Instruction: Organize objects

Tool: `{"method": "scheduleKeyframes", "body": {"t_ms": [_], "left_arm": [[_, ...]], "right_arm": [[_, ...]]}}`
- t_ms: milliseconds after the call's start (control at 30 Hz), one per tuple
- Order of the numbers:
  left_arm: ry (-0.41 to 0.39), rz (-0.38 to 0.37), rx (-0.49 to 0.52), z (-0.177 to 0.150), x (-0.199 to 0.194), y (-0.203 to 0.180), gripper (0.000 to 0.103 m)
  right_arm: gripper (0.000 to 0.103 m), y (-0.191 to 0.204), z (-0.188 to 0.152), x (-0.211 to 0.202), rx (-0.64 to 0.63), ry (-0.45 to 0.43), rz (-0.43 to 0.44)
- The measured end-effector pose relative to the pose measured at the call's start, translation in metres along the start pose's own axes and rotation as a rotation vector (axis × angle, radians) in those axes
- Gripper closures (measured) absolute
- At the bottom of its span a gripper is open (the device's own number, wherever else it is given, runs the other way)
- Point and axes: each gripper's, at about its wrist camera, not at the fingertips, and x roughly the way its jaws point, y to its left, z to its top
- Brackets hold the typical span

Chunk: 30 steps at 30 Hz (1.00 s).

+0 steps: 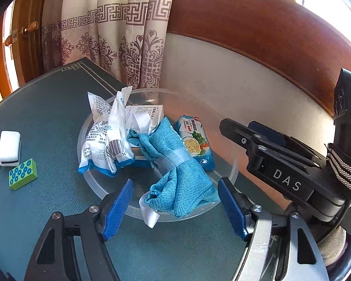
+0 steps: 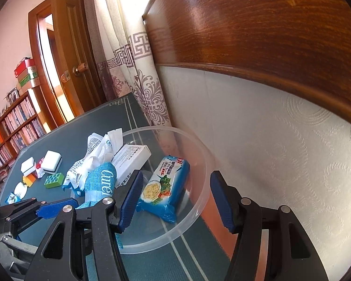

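While the left gripper [image 1: 175, 207] stands with jaws apart around the near end of the blue cloth [image 1: 175, 164], not pressing it, the cloth lies in the clear bowl [image 2: 199, 210]. Also in the bowl are a cracker pack [image 2: 163, 187], a white box [image 2: 132, 160] and crumpled wrappers [image 1: 105, 135]. The right gripper [image 2: 175, 201] straddles the bowl's rim, jaws apart, empty. Left of the bowl sits a green block [image 1: 23, 174].
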Motion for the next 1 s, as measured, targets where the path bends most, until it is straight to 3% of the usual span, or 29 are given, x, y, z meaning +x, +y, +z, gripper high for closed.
{"method": "scheduleKeyframes", "body": {"t_ms": [167, 500, 733, 1000], "left_arm": [[0.011, 0.014, -0.015, -0.009, -0.002, 0.004, 0.025], [0.022, 0.052, -0.046, -0.015, 0.001, 0.016, 0.024], [0.017, 0.131, -0.046, -0.016, 0.001, 0.028, 0.024], [0.005, 0.184, -0.129, -0.013, -0.001, 0.056, 0.024]], "right_arm": [[0.042, 0.005, 0.002, -0.002, -0.007, 0.001, 0.035], [0.038, 0.045, 0.008, 0.011, -0.088, 0.076, 0.217], [0.038, 0.054, 0.002, 0.039, -0.116, 0.170, 0.176], [0.038, 0.042, 0.000, 0.038, -0.072, 0.160, 0.123]]}}
